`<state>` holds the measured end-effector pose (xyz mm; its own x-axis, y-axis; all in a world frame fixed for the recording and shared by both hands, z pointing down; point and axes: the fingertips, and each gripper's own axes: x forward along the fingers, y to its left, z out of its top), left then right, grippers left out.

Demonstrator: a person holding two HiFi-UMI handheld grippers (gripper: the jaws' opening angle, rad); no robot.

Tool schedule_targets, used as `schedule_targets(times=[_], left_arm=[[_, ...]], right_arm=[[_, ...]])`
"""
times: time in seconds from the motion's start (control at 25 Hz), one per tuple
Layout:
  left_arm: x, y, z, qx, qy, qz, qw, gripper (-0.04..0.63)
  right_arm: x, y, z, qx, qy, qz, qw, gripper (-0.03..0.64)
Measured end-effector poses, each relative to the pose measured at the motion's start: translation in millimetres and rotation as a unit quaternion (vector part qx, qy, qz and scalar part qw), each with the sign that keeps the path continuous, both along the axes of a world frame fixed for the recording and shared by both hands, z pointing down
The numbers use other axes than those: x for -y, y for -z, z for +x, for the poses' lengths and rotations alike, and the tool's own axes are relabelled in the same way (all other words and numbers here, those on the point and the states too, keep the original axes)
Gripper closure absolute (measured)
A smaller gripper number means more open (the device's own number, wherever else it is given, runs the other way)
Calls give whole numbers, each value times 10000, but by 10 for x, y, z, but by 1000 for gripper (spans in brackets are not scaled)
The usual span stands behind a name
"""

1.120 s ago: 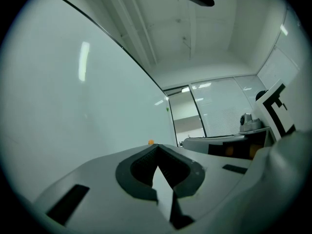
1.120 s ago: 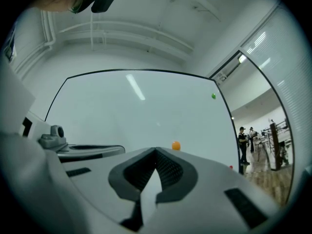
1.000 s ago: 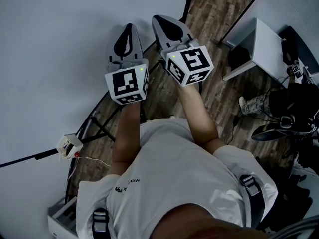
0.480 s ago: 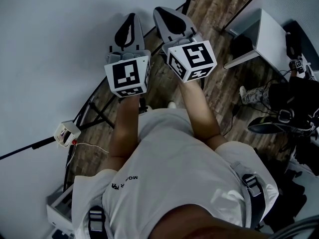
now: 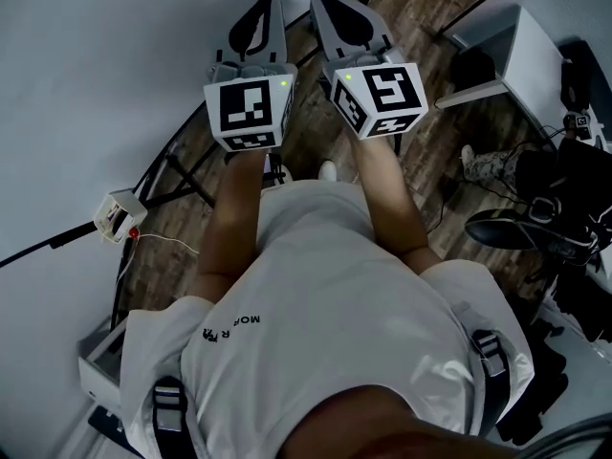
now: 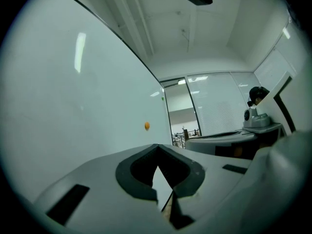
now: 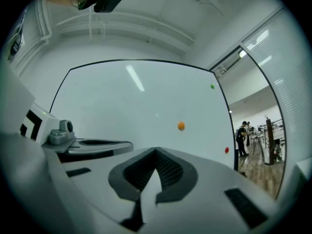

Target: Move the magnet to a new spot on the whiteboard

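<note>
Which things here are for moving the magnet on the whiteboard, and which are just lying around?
For the job: whiteboard; orange magnet, green magnet, red magnet on it (which one moves is unclear); left tongs, right tongs, both shut and empty.

Just lying about: white desk; small white box with a cable on the floor.

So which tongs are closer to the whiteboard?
Left. The left tongs reach alongside the whiteboard; the right tongs are on their far side, over the floor.

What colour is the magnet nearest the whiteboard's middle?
Orange: the magnet shows best in the right gripper view.
</note>
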<state>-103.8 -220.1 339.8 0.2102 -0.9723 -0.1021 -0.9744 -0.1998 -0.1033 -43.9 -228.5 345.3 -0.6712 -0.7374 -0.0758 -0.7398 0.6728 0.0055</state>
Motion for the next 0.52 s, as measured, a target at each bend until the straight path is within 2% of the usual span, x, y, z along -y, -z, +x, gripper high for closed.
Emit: schedule_targets(times=[0.52], left_arm=[[-103, -133, 51, -6, -39, -96, 9999, 592]], right_arm=[[-50, -100, 121, 11, -222, -52, 9997, 603]])
